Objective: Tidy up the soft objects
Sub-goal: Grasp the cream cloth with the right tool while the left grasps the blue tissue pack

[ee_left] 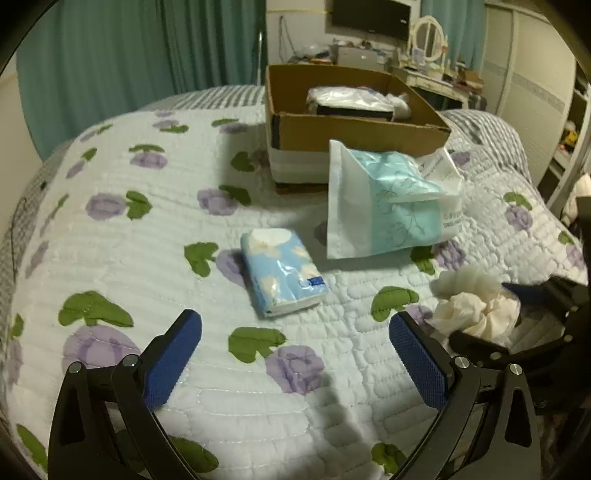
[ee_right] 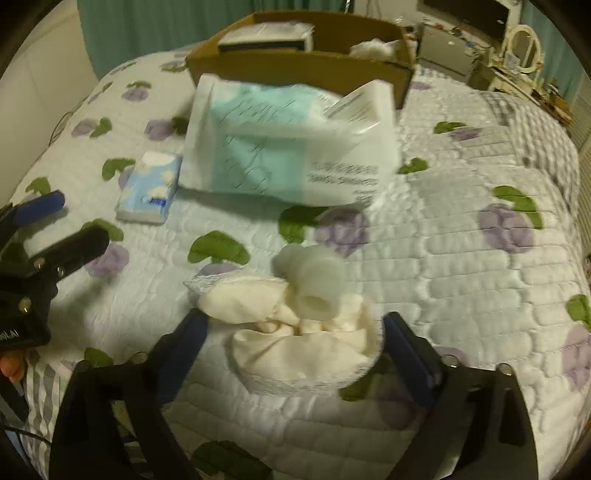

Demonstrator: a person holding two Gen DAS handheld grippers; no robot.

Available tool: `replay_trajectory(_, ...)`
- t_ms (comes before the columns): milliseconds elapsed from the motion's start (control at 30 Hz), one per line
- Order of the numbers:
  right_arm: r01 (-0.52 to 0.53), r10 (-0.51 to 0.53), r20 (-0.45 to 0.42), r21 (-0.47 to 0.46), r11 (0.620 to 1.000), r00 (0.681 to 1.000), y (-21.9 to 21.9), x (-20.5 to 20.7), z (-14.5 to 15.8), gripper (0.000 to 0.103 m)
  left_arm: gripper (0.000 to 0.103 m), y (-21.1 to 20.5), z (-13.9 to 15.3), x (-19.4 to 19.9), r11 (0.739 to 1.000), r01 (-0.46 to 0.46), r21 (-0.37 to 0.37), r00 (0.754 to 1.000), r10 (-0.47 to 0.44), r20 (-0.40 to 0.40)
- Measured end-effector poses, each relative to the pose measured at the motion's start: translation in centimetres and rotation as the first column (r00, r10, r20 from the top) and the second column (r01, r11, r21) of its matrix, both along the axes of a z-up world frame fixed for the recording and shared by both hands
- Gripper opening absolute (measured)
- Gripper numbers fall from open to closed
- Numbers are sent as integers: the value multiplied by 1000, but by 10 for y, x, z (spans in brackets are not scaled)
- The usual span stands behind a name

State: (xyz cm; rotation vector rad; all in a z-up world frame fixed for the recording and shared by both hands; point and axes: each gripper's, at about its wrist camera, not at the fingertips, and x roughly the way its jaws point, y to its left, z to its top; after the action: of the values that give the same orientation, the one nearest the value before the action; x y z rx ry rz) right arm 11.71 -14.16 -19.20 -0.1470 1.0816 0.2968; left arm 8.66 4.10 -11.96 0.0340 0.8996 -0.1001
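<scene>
A blue tissue pack (ee_left: 282, 271) lies on the floral quilt ahead of my left gripper (ee_left: 295, 332), which is open and empty. A white and teal plastic towel bag (ee_left: 391, 201) leans on a cardboard box (ee_left: 354, 129) holding wrapped items. A cream cloth bundle (ee_left: 476, 306) lies to the right. In the right wrist view the bundle (ee_right: 295, 332) lies between the fingers of my open right gripper (ee_right: 291, 323), beside a white roll (ee_right: 317, 280). The bag (ee_right: 288, 147), tissue pack (ee_right: 147, 188) and box (ee_right: 303, 62) are beyond. The left gripper (ee_right: 44, 229) shows at left.
The bed quilt (ee_left: 147, 240) fills both views. Teal curtains (ee_left: 129, 55) hang behind the bed. A cluttered dresser with an oval mirror (ee_left: 428, 35) stands at the back right, and a white wardrobe (ee_left: 532, 85) lines the right wall.
</scene>
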Motion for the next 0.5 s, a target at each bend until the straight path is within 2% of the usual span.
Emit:
replay_trajectory(67, -4, 4, -10, -11, 1000, 1000, 2, 0, -4, 69, 103, 1, -3, 0, 1000, -1, -3, 1000, 1, -7)
replay_trajectory(100, -6, 6, -14, -13, 1000, 1000, 3, 0, -5, 64, 103, 2, -4, 0, 1000, 0, -4, 1000, 0, -9)
replay_trajectory(167, -13, 13, -17, -8, 1000, 1000, 3, -1, -4, 41, 103, 3, -4, 0, 1000, 3, -6, 1000, -3, -9)
replay_trajectory(233, -24, 24, -7, 4, 1000, 1000, 4, -5, 0, 30, 103, 3, -3, -1, 1000, 4, -10, 1000, -4, -5)
replay_trajectory(333, -35, 34, 45, 19, 999, 998, 4, -12, 16, 26, 103, 5, 2, -2, 1000, 5, -20, 1000, -5, 1)
replay_trajectory(500, -47, 37, 160, 62, 997, 986, -1, -21, 60, 25, 103, 2, 14, -1, 1000, 9, -23, 1000, -9, 18)
